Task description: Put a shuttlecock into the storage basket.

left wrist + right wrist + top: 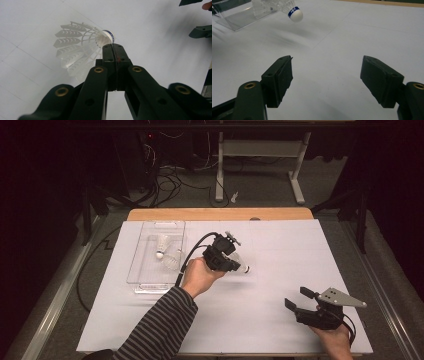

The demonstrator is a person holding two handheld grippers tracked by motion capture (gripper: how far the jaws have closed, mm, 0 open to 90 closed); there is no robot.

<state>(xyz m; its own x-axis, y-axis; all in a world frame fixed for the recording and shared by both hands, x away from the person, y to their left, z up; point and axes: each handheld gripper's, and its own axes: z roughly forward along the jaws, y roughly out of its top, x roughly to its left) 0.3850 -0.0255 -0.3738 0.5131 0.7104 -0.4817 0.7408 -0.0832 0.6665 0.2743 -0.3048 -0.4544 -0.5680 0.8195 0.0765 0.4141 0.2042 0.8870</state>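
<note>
A white plastic shuttlecock [75, 47] with a blue band round its cork hangs just above the white table sheet near the middle. My left gripper [115, 47] is shut on it, its jaws pressed together on the thin skirt right behind the cork. From above, the left gripper [236, 266] points right and the cork [244, 268] sticks out past the jaws. In the right gripper view the shuttlecock [295, 13] floats over its shadow. My right gripper [296, 297] rests low at the front right, open, with nothing between its jaws [327, 80].
A clear plastic tray [145, 287] lies at the left of the sheet with two more shuttlecocks [162, 243] [173, 260] in it. The wooden table edge [220, 214] runs along the back. Cables and a desk frame [300, 175] stand on the floor beyond.
</note>
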